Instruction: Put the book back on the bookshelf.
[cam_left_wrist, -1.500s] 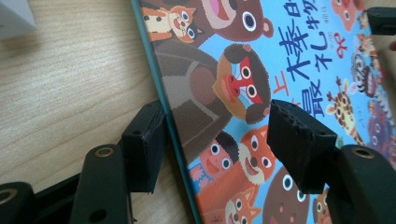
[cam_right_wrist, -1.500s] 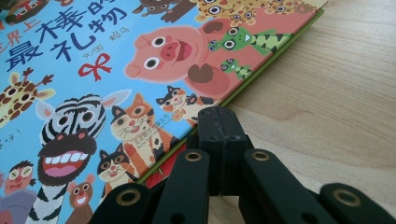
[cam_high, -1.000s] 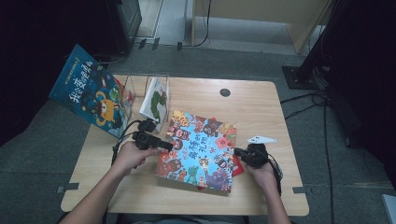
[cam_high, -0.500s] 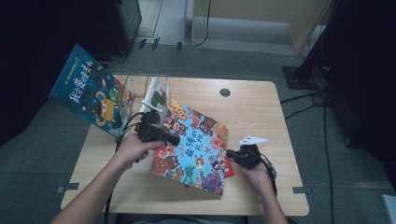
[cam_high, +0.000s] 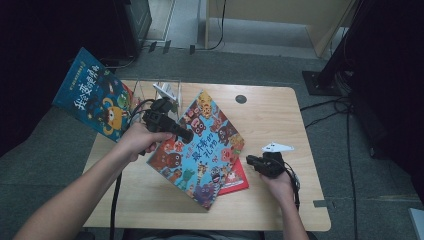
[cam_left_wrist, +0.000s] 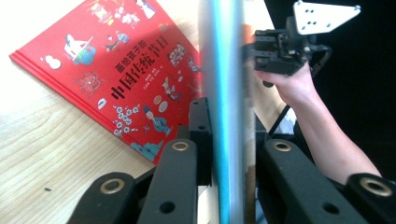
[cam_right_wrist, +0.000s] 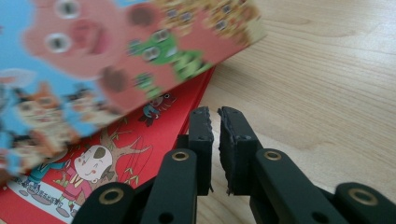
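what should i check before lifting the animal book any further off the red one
1. Left gripper jaws clamped on the animal book edge: ok.
2. Right gripper empty, jaws nearly together, a narrow gap between them: ok.
3. Right gripper clear of the lifted book: ok.
4. Red book flat on the table, not dragged along: ok.
5. Grip deep enough to hold while tilting: cannot tell.

The left gripper (cam_high: 184, 133) sits raised above the table in the person's left hand (cam_high: 137, 140), forearm angled in from the lower left, its jaws having just been closing. The right gripper (cam_high: 251, 162) rests low, jaws barely parted, having just been opening
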